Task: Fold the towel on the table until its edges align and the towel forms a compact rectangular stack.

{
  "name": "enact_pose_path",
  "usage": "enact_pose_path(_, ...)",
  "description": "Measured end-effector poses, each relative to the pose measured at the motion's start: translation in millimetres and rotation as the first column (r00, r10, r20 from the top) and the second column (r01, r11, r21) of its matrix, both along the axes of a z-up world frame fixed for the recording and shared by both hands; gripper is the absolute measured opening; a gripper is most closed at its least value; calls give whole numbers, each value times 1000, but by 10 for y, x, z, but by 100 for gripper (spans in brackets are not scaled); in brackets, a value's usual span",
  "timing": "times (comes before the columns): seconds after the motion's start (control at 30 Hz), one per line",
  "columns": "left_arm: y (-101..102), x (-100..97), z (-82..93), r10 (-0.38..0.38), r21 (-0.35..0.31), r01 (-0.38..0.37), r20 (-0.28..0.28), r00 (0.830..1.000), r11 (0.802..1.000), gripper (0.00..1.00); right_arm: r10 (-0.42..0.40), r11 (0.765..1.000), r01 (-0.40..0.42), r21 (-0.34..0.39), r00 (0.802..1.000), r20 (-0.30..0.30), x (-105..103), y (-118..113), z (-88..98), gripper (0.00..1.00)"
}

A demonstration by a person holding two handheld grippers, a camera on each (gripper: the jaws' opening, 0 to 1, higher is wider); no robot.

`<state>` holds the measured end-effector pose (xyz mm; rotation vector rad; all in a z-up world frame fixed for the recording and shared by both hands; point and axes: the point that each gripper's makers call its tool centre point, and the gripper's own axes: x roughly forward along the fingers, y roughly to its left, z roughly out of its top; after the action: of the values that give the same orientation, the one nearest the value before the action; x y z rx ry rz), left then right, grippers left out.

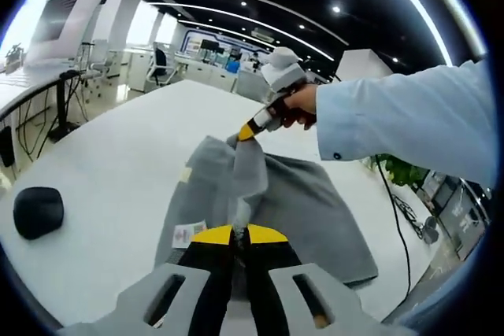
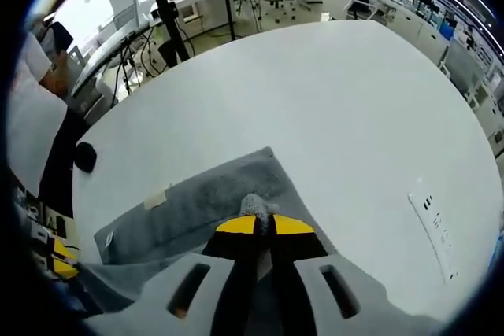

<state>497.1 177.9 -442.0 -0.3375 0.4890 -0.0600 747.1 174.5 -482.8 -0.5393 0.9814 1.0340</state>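
The white counter (image 1: 118, 171) spreads wide in both views, and its far edge in the left gripper view runs into an office of desks and chairs too small to make out. On it lies the grey towel (image 1: 315, 210), partly flat and partly lifted. In the left gripper view its near edge is hidden behind the jaws, and a pale label (image 1: 184, 234) shows near its left border, the print unreadable.

The left hand-held gripper (image 1: 239, 235) has its yellow-tipped jaws closed together on a raised fold of the towel, which rises as a thin ridge from the tips. The right hand-held gripper (image 1: 250, 131), seen across the towel in the left gripper view, is held by a hand (image 1: 299, 105) in a light blue sleeve (image 1: 409, 116); it pinches the far end of the same ridge.

In the right gripper view its own jaws (image 2: 264, 226) are closed on a small tuft of towel (image 2: 197, 202), with the cloth below them cut off by the gripper body.

A black rounded object (image 1: 38, 212) sits on the counter well apart from the towel; what it is cannot be told.
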Motion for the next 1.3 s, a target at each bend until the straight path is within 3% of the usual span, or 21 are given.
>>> enact_pose_path(0.4,9,-63,-135,10,-8,-10,-27,1000,1000,4,33,999,-33,18,999,1,-69,128,-62,14)
enact_pose_path(0.67,22,-90,-218,13,-6,-13,-48,999,1000,4,41,998,-42,45,999,20,-138,130,95,19)
enact_pose_path(1.2,67,-208,-485,23,-11,-24,-114,993,1000,4,35,995,-42,92,996,83,110,162,233,21)
enact_pose_path(1.3,82,-207,-506,26,-13,-27,-121,992,1000,4,33,995,-41,93,995,91,71,133,281,20)
